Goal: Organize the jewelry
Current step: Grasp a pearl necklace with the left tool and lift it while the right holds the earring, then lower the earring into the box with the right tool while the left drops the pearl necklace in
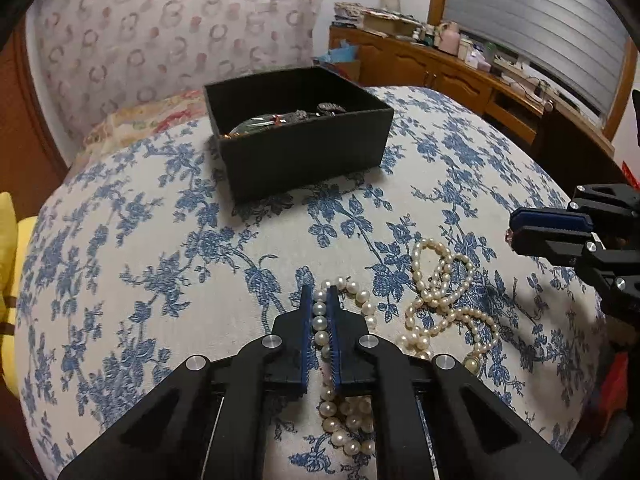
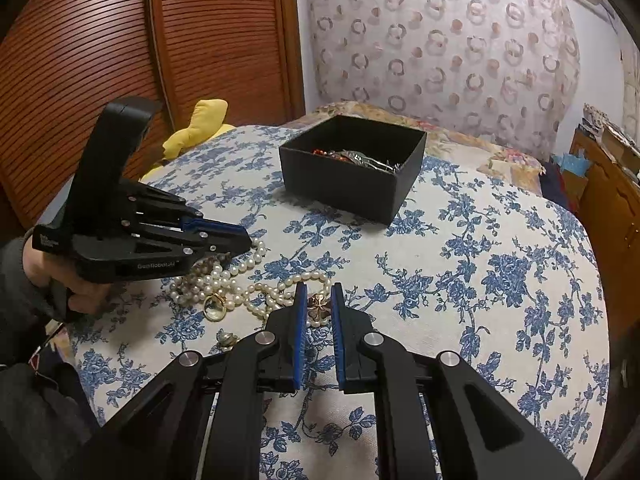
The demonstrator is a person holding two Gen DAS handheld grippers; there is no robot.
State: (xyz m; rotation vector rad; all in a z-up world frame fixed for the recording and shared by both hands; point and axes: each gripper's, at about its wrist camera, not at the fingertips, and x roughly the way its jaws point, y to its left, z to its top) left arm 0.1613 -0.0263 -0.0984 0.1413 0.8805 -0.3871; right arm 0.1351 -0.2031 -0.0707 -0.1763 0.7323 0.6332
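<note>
My left gripper is shut on a strand of the large-pearl necklace, low on the bedspread; it also shows in the right wrist view. A small-pearl necklace lies coiled to its right. My right gripper is shut on a small bronze flower-shaped piece held between its blue pads; it also shows in the left wrist view. A gold ring lies among the pearls. The black box holding several jewelry pieces stands farther back, as the right wrist view also shows.
The blue floral bedspread covers the bed. A yellow cushion lies at the left edge. A wooden sideboard with clutter stands at the right. A small shell-like piece lies near the front.
</note>
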